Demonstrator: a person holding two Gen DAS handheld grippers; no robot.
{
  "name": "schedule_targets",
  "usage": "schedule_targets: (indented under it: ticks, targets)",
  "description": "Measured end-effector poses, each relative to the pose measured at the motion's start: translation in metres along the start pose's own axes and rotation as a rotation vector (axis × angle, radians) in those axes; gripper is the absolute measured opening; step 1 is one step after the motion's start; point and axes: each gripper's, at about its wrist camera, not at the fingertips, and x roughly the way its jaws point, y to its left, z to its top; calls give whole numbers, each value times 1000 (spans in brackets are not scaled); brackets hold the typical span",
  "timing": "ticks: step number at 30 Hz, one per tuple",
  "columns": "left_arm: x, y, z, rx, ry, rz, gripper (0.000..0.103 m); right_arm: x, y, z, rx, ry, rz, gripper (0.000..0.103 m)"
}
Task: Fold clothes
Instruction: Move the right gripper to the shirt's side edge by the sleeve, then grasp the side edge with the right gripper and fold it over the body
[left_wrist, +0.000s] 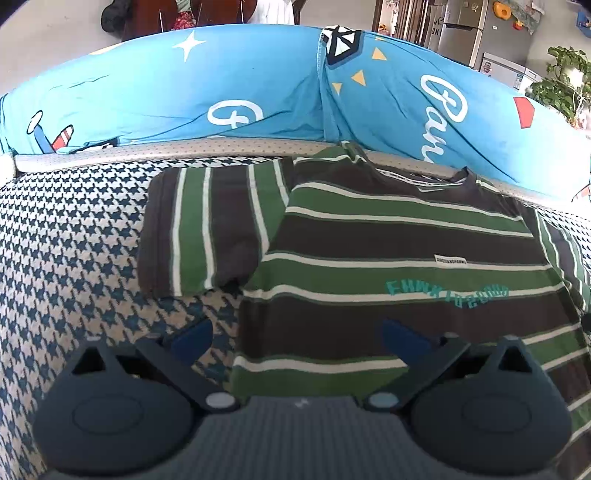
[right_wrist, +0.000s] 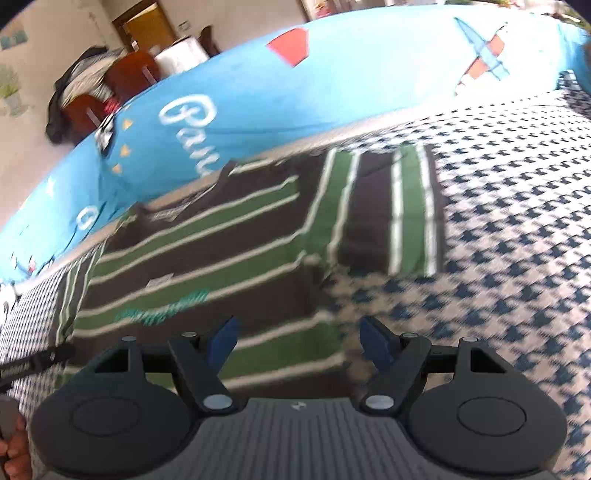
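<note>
A brown and green striped T-shirt (left_wrist: 388, 258) lies flat on the houndstooth seat cover (left_wrist: 74, 240), front up with teal lettering, collar toward the blue cushions. Its left sleeve (left_wrist: 207, 229) is spread out to the side. My left gripper (left_wrist: 295, 332) is open wide above the shirt's left hem edge, nothing between its blue pads. In the right wrist view the same T-shirt (right_wrist: 221, 251) appears blurred, its right sleeve (right_wrist: 388, 210) spread out. My right gripper (right_wrist: 297, 341) hovers open over the shirt's lower right edge, holding nothing.
Blue printed cushions (left_wrist: 221, 85) run along the back of the seat behind a grey piping edge (left_wrist: 184, 147). Chairs with clothes (right_wrist: 92, 96), a fridge (left_wrist: 465, 33) and a plant (left_wrist: 561, 81) stand beyond. A hand (right_wrist: 14, 446) shows at the lower left of the right wrist view.
</note>
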Motion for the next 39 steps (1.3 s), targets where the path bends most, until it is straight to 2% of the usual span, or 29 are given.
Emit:
schedule_targets:
  ticks: [7, 11, 21, 31, 33, 35, 38, 39]
  targets:
    - [2, -8, -8, 21, -16, -4, 103, 5, -28, 22, 78, -45, -52, 73]
    - [8, -12, -11, 28, 11, -13, 103, 16, -41, 33, 87, -64, -109, 73]
    - [-2, -28, -19, 118, -24, -45, 103, 38, -69, 52, 162, -164, -167, 73]
    - [-4, -32, -18, 106, -18, -81, 103, 59, -63, 54, 38, -206, -219, 75]
    - [-4, -31, -19, 106, -15, -85, 103, 60, -61, 53, 15, -214, -219, 70]
    - [-6, -31, -19, 109, -20, -88, 103, 62, -60, 54, 0, -218, -210, 50]
    - [-6, -31, -20, 121, -31, -78, 103, 63, -59, 54, -17, -218, -199, 33]
    - [-5, -32, -21, 126, -32, -72, 103, 64, -58, 54, -21, -219, -200, 30]
